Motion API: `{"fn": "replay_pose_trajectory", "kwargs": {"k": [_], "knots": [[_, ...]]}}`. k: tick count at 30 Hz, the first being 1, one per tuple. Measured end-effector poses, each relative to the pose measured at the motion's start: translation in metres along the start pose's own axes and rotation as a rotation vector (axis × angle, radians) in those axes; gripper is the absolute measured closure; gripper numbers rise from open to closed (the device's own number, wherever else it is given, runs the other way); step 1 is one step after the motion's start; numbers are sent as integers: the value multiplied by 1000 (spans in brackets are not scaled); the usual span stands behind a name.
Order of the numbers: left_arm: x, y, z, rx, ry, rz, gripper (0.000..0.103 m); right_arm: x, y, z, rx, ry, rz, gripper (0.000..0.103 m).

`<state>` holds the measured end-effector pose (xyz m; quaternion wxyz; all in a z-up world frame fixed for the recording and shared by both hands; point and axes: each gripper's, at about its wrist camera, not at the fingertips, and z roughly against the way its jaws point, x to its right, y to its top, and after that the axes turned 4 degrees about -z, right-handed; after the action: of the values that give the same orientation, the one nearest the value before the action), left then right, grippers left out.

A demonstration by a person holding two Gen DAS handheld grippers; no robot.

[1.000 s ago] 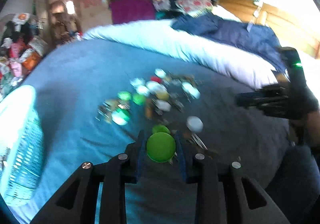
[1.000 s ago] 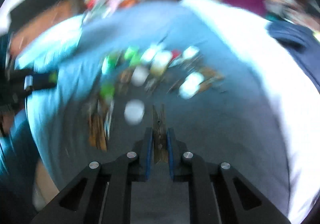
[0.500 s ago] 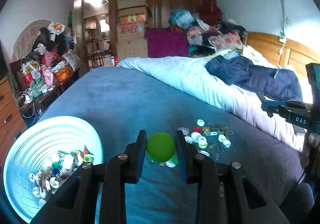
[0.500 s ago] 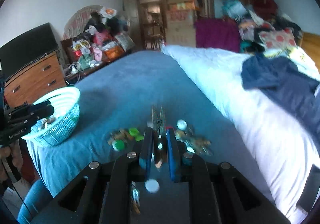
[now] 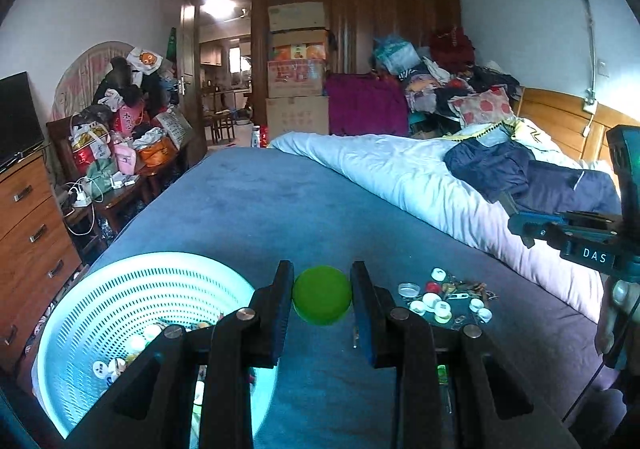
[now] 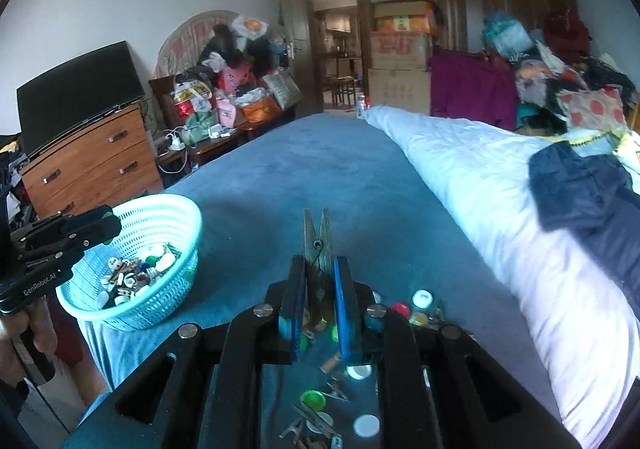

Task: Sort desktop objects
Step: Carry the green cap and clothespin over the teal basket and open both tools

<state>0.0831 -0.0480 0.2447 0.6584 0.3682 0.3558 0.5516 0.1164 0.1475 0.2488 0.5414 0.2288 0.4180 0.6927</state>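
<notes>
- Near part of the basket (image 5: 132,289) cut off behind the left gripper (image 5: 322,295) in the left wrist view; only scraps of its contents seen past the black fingers (image 5: 280,297).
- Small pieces in the basket too tiny to name one by one: pale caps and brownish pegs, mixed.
- Scatter of caps (image 5: 440,301) on the blue blanket (image 5: 280,201) partly hidden under the right gripper (image 6: 318,273) in the right wrist view; some items there hard to make out.
- Person seen only as a hand at the frame edge in each view.
- Left gripper partly closed, clamped on a green cap (image 5: 322,295), both pads touching its sides; held above the blanket, just right of the basket.
- Right gripper fully clenched on a wooden clothespin (image 6: 317,239), pads pressed on its lower half, tips pointing away toward the far end of the bed.
- Green cap: round, plain, bright green, flat face toward the camera.
- Clothespin: weathered brown wood, two prongs with a wire spring, upright between the blue pads.
- Basket: pale turquoise plastic, slotted walls, sitting at the left near edge of the blanket, well apart from the caps lying to the right.
- White quilt (image 6: 480,177) along the right side, dark blue garment on it.
</notes>
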Motion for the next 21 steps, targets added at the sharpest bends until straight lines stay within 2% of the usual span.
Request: {"fn": "replay_pose_trajectory", "kwargs": {"k": [21], "knots": [[-67, -6, 9, 0, 58, 79, 73, -76, 36, -38, -28, 72, 93, 90]]}}
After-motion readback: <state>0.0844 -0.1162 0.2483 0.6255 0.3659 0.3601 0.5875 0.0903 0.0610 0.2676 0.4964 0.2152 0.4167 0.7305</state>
